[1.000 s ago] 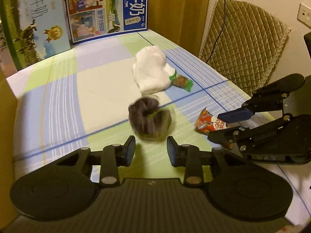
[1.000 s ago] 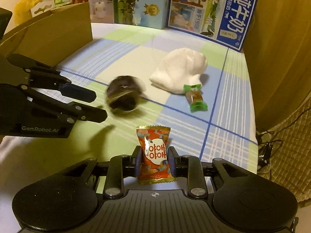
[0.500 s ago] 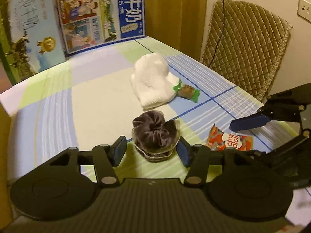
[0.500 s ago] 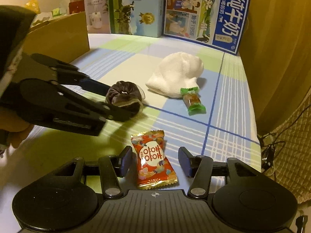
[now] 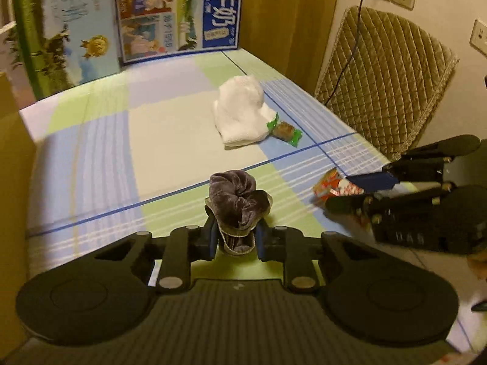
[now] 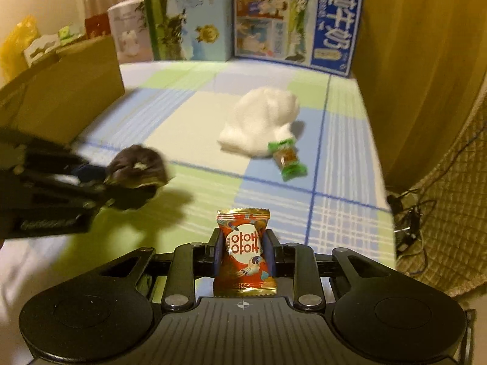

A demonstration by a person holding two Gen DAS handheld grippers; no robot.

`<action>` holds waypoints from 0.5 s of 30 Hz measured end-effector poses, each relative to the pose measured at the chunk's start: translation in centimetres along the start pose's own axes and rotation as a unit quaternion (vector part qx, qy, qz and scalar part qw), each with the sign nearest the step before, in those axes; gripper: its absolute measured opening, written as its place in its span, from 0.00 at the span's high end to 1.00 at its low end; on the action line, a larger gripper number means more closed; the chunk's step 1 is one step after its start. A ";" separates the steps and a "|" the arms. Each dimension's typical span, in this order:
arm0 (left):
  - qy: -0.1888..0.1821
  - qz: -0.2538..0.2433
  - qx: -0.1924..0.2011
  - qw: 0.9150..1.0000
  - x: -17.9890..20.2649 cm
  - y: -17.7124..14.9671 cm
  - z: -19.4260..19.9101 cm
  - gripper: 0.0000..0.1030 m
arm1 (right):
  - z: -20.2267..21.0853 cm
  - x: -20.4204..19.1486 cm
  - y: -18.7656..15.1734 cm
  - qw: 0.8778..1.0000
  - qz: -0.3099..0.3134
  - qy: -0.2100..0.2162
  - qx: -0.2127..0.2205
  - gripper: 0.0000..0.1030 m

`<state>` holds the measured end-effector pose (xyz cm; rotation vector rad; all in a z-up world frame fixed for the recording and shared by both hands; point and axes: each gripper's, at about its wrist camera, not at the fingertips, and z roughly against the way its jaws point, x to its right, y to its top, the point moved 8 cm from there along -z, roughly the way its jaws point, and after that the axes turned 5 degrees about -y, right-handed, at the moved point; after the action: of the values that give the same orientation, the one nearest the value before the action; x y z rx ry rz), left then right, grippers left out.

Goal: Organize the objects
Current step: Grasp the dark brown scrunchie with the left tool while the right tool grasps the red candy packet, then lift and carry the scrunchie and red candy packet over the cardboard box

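My left gripper [image 5: 235, 238] is shut on a dark velvet scrunchie [image 5: 239, 205], held just above the checked tablecloth. The right wrist view shows that same scrunchie [image 6: 137, 167], blurred, in the left gripper [image 6: 103, 182] at the left. My right gripper [image 6: 243, 251] is shut on a red candy packet [image 6: 243, 252] that stands upright between its jaws. In the left wrist view the right gripper [image 5: 347, 191] is at the right with the red packet [image 5: 331, 184] in it. A white sock [image 5: 240, 115] [image 6: 258, 121] and a green-wrapped candy [image 5: 286, 130] [image 6: 287, 159] lie further back on the table.
Milk cartons [image 5: 179, 12] [image 6: 292, 21] stand along the table's far edge. A cardboard box [image 6: 64, 91] [image 5: 12, 158] borders the left side. A quilted chair back [image 5: 386, 79] and cables [image 6: 411, 213] are off the right edge.
Both grippers were open around their objects half a second ago; now each has shut, the left on the scrunchie, the right on the red packet. The scrunchie is lifted and moving.
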<state>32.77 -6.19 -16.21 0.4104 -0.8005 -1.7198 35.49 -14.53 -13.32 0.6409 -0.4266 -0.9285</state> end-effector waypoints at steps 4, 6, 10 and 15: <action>0.009 0.011 0.012 1.000 0.2 0.4 4.1 0.81 | 3.9 -0.5 2.4 1.000 -0.009 -0.008 0.013 0.76; 0.012 0.018 0.017 1.000 0.2 0.5 6.2 0.81 | 6.1 -0.9 3.6 1.000 -0.026 -0.007 0.016 0.76; 0.018 0.027 0.035 0.999 0.4 0.7 11.3 0.81 | 10.9 -2.7 5.3 0.998 -0.049 -0.003 0.033 0.76; 0.023 0.038 0.048 0.998 0.3 -0.3 17.0 0.81 | 16.2 -6.1 5.8 0.996 -0.069 0.010 0.056 0.76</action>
<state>21.61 -1.31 -4.35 0.4775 -0.8571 -1.6009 26.04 -12.04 2.09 0.7901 -0.4223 -1.0335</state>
